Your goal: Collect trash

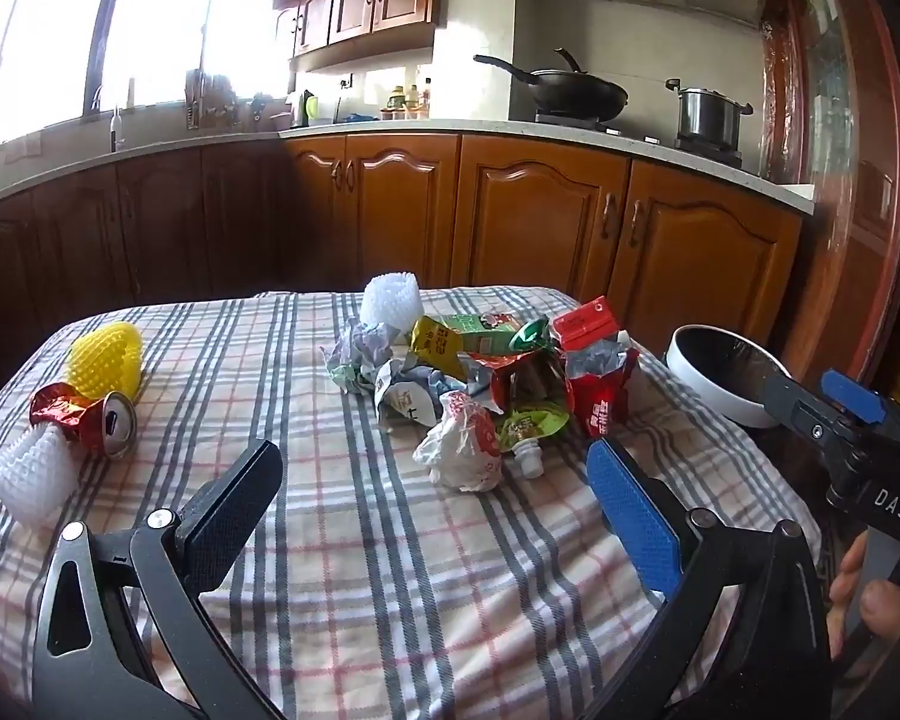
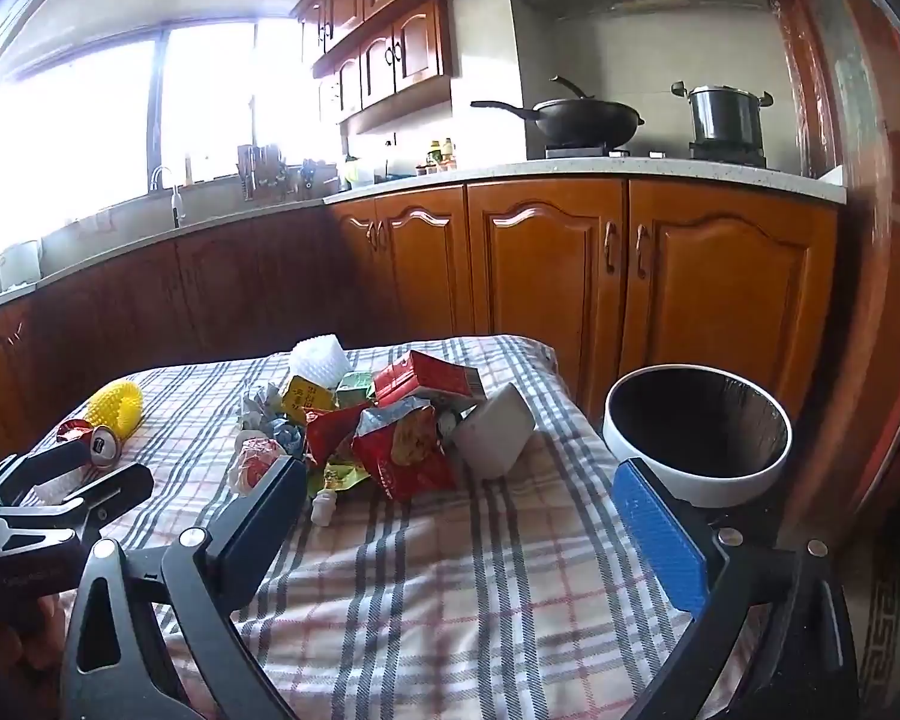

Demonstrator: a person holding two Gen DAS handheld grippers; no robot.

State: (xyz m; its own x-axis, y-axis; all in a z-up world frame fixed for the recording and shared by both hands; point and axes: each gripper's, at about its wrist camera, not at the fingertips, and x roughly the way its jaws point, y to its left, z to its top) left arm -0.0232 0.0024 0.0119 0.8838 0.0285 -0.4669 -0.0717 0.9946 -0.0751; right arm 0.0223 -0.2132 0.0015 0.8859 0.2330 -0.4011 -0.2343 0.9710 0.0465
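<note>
A pile of crumpled wrappers and cartons (image 1: 480,372) lies mid-table on the checked cloth (image 1: 360,540); it also shows in the right wrist view (image 2: 384,432). A crushed red can (image 1: 99,417), a yellow foam net (image 1: 105,360) and a white foam net (image 1: 30,474) lie at the left. A white bin with a black liner (image 2: 696,438) stands at the table's right edge. My left gripper (image 1: 432,480) is open and empty, just short of a crumpled white wrapper (image 1: 462,450). My right gripper (image 2: 462,480) is open and empty, near the pile and the bin.
Wooden kitchen cabinets (image 1: 510,210) run behind the table. A wok (image 1: 570,90) and a steel pot (image 1: 708,114) sit on the stove. Another white foam net (image 1: 390,297) lies at the table's far edge. The right gripper's body (image 1: 840,420) shows beside the bin.
</note>
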